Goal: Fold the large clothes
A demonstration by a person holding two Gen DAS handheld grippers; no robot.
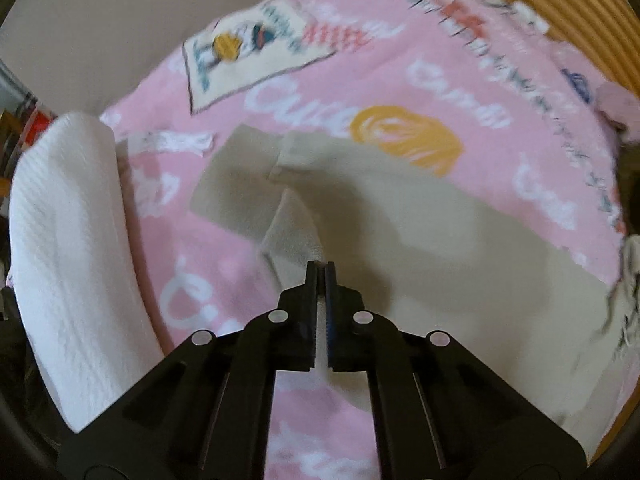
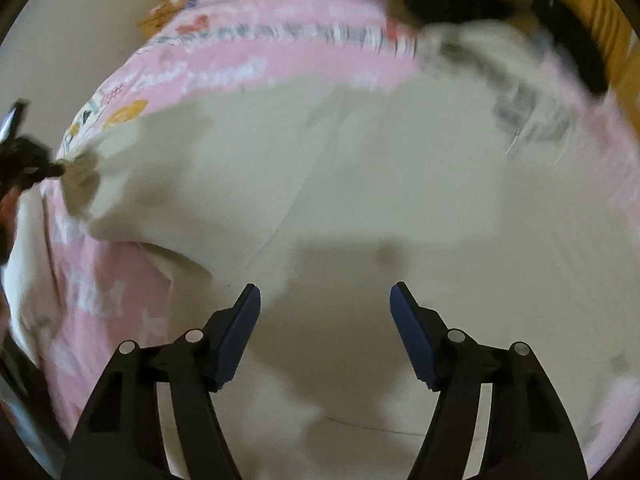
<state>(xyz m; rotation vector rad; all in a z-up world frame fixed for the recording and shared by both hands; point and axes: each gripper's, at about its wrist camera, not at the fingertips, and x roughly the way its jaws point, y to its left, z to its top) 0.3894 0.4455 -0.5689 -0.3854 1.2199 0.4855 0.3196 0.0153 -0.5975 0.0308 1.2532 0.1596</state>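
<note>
Pinching the pale beige cloth garment (image 1: 420,240) on the pink printed blanket (image 1: 460,80), your left gripper (image 1: 320,270) is clenched; your right gripper (image 2: 325,292) hangs released above it; closing early could miss the fabric.

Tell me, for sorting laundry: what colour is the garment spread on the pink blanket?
Pale beige; the garment shows best in the right wrist view.

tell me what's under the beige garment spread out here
The beige garment lies on a pink printed blanket, which shows around its edges. What the blanket rests on is covered. The left gripper pinches a corner of the garment.
</note>
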